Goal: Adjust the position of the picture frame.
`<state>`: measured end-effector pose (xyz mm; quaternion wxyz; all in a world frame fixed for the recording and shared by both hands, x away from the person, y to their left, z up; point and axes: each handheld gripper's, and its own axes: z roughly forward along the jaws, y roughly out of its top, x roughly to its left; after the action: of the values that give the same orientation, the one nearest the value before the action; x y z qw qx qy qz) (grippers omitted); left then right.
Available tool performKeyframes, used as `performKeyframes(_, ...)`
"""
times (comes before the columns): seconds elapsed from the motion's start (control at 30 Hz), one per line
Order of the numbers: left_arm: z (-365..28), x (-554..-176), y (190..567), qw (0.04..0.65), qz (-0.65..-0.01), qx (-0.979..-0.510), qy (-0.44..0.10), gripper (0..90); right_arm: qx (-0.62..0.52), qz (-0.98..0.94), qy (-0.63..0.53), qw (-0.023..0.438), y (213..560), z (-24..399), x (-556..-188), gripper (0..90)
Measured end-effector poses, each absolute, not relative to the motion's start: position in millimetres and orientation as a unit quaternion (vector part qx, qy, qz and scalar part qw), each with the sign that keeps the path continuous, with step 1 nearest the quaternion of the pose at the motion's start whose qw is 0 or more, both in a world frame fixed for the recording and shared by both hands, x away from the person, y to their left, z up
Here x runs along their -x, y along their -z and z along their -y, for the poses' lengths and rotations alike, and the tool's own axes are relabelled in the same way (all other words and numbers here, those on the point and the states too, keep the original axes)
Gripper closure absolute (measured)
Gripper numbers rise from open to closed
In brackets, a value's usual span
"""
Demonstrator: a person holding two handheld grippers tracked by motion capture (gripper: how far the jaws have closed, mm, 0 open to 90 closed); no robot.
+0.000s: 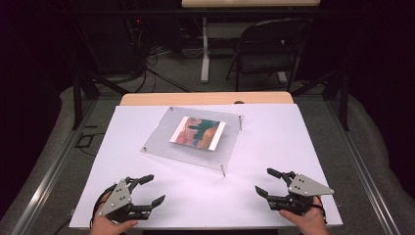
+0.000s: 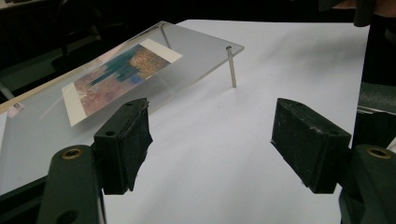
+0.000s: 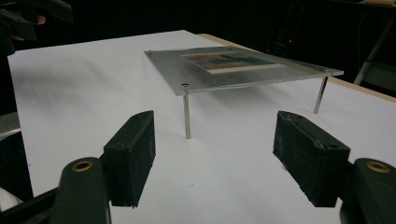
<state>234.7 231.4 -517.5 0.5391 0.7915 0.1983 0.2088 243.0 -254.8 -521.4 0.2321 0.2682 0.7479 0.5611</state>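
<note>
A: Hovering over the white table [image 1: 274, 142] in the high view, the left hand-held gripper [image 1: 152, 190] and right hand-held gripper [image 1: 264, 182] gape empty, near the clear acrylic plate on thin metal legs [image 1: 166, 147] holding a colourful printed picture [image 1: 198, 132].

B: Left gripper view?

A: The plate [image 2: 205, 46] ahead-left, jaws apart.

B: Right gripper view?

A: The nearest metal leg [image 3: 187, 112] stands ahead; a careless jaw could topple the stand.

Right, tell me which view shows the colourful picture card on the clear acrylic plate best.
The high view: it looks down on the colourful picture card, so its whole face with both white edges shows. The left gripper view shows the card close but slanted, through the clear acrylic plate. The right gripper view catches it nearly edge-on, as a thin strip.
</note>
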Motion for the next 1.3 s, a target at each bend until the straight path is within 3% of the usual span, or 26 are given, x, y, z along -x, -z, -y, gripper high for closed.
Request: performKeyframes(1.3, -227.4, -234.6, 518.0, 0.540, -0.199, -0.791, -0.207, 28.3, -0.272, -0.744, -0.564, 0.234, 521.1, 254.8, -243.1, 30.4)
